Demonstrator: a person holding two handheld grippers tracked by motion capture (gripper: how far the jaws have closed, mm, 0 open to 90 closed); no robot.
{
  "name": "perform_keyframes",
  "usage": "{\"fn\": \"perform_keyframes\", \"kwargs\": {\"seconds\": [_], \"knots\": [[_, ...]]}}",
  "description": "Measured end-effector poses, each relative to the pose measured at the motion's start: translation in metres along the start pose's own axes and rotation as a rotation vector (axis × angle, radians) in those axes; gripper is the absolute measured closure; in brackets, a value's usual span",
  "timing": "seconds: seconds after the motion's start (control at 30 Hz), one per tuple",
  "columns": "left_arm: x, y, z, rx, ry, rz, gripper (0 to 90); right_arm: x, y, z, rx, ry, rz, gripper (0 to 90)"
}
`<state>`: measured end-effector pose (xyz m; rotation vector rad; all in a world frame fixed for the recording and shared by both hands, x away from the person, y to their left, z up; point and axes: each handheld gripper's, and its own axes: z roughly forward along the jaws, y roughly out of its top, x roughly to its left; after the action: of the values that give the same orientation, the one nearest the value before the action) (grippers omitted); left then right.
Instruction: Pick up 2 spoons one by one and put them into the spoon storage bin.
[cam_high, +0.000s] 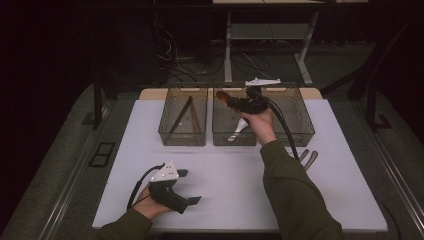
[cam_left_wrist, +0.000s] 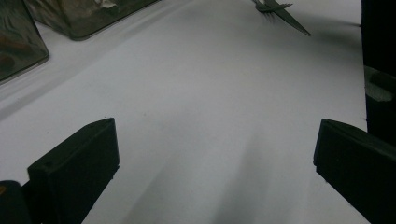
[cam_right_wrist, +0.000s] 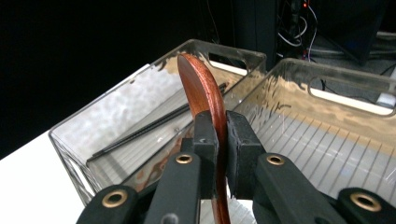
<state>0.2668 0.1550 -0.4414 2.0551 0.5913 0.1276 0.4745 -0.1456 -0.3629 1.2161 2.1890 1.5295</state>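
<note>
You are carrying a wooden spoon (cam_right_wrist: 201, 88), clamped in your right gripper (cam_right_wrist: 217, 135), over the middle bin (cam_high: 220, 140); forks (cam_high: 307, 157) are waiting; your left gripper (cam_left_wrist: 215, 154) is idling wide open, empty.

High view is sitting above the person's side, looking forward and down over the whole table (cam_high: 220, 195), far off. Left gripper view is riding low and close to the table, facing across it toward the clear bins (cam_left_wrist: 79, 18) and the forks (cam_left_wrist: 280, 11), both also showing in the high view. Right gripper view is hovering close over the bins (cam_right_wrist: 140, 112), looking along its own jaws.
</note>
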Motion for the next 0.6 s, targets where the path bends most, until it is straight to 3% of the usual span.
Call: {"fn": "perform_keyframes", "kwargs": {"seconds": [0.23,0.33,0.6], "knots": [[-0.001,0.0,0.0,0.0,-0.004,-0.003,0.0,0.0,-0.006,0.009,0.058,-0.043,0.004,83.2],[-0.001,0.0,0.002,-0.002,-0.003,-0.002,0.0,0.002,-0.006,0.009,0.066,-0.039,-0.004,83.2],[-0.001,0.0,0.001,-0.001,-0.005,0.006,0.0,0.007,0.001,0.016,0.039,-0.025,0.004,83.3]]}}
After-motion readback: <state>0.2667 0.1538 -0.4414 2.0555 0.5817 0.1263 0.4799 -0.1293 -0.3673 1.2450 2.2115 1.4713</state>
